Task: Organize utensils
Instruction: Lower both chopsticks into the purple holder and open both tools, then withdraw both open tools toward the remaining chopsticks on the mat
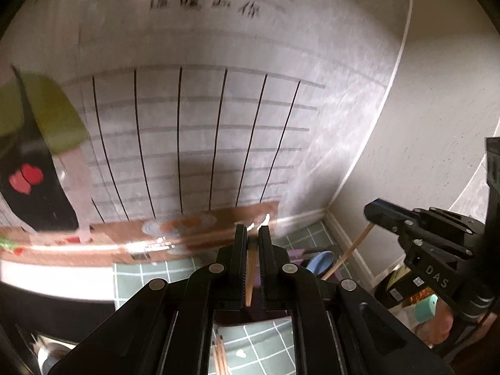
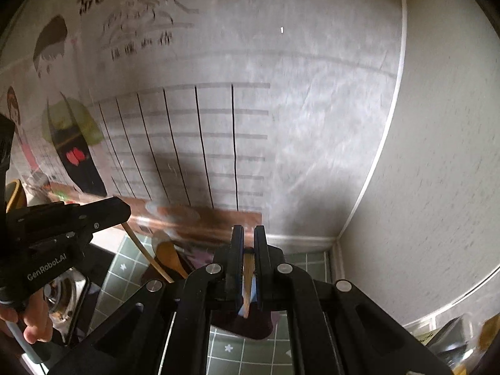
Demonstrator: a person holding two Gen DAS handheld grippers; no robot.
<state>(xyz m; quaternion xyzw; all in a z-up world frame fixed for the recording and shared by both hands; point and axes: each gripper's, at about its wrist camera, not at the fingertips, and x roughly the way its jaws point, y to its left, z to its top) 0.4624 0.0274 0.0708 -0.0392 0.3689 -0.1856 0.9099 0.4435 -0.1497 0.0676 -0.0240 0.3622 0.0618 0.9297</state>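
Each of the 2 grippers carries 1 wooden chopstick. The left gripper (image 1: 252,229) has narrow jaws pinching a chopstick (image 1: 249,276); the right gripper (image 2: 249,229) is clamped on another chopstick (image 2: 247,287). Both point down toward the green tiled counter (image 2: 125,278), near the wall. To do this well, I judge, lower both slowly, keep the sticks parallel, and let go only over the holder, which I cannot make out.

Two grippers side by side, tilted downward: left gripper (image 1: 252,229) nearly closed, right gripper (image 2: 248,229) clamped tight, a hand (image 2: 29,320) gripping the left handle
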